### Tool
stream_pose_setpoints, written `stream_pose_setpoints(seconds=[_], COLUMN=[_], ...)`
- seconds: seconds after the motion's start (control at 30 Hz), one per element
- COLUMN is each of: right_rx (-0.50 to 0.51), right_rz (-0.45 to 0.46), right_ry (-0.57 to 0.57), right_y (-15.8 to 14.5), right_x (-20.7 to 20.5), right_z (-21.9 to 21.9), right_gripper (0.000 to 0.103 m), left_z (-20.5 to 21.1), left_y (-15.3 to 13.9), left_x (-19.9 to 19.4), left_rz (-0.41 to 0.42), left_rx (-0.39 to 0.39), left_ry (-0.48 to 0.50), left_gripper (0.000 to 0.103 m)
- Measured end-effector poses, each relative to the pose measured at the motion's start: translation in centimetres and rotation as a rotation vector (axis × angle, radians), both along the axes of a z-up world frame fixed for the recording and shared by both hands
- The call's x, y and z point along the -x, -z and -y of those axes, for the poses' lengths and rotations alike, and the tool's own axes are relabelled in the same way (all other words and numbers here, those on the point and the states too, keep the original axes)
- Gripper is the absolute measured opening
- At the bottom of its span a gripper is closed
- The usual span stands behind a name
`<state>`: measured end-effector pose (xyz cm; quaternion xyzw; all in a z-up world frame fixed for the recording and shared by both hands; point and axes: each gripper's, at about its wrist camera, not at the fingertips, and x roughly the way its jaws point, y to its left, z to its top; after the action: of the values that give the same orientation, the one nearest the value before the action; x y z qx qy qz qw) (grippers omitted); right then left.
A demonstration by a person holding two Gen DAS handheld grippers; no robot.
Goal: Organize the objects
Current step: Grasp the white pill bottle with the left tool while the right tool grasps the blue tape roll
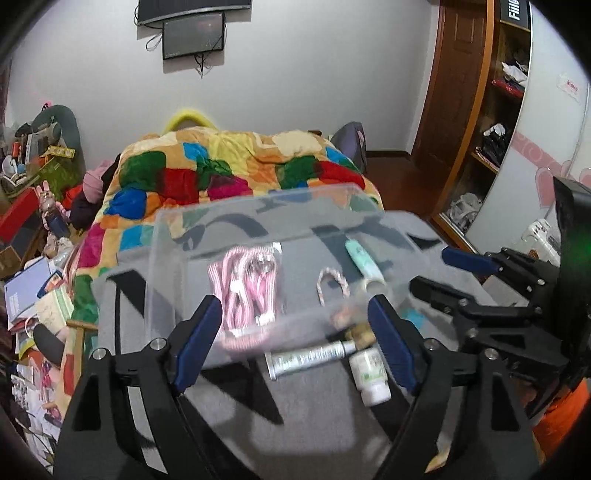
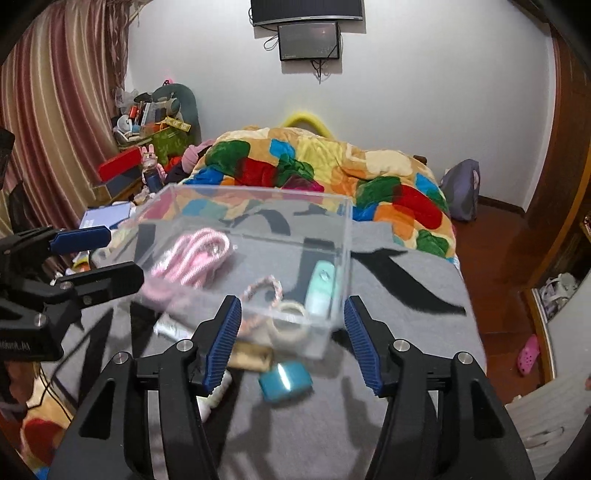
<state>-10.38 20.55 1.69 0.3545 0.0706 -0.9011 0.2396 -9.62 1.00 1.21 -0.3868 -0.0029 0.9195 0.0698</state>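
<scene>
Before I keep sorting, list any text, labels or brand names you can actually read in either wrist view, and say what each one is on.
"Fii" in white letters, cut off by the frame edge: on the black box atop the wardrobe shelf.
Print on the silver tube: blurred, unreadable.
Green label on the white bottle: blurred, unreadable.
Sticker on the wardrobe door: too small to read.
Marking on the left gripper's body: illegible.

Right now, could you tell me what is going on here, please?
A person is sorting small items into a clear box on a grey blanket. Both grippers, left and right, hang open and empty. A pink cable and a mint tube show inside; a white tube, a bottle and a teal case lie outside.
</scene>
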Motion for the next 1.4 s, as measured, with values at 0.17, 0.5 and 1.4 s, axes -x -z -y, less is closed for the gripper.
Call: stream_pose_setpoints(seconds=[0.17, 0.5, 1.4], right_rx=[-0.030, 0.007, 0.073], right_rz=[0.036, 0.153, -0.015], right_ry=[-0.009, -0.032, -0.014], right_y=[2.0, 5.7, 0.4], right_x=[-1.3, 0.5, -2.2], right_z=[-0.9, -0.7, -2.1], right_gripper=[0.054, 0.038, 0.038], left_z=[-1.0, -4.2, -3.5], left_y=[1.8, 5.5, 3.0], left_x=[-1.9, -2.1, -1.9], left_rz=[0.030, 0.139, 0.059], left_rx=[0.009, 0.004, -0.067], left_ry=[0.025, 0.093, 0.114], left_gripper=[0.081, 0.067, 0.029])
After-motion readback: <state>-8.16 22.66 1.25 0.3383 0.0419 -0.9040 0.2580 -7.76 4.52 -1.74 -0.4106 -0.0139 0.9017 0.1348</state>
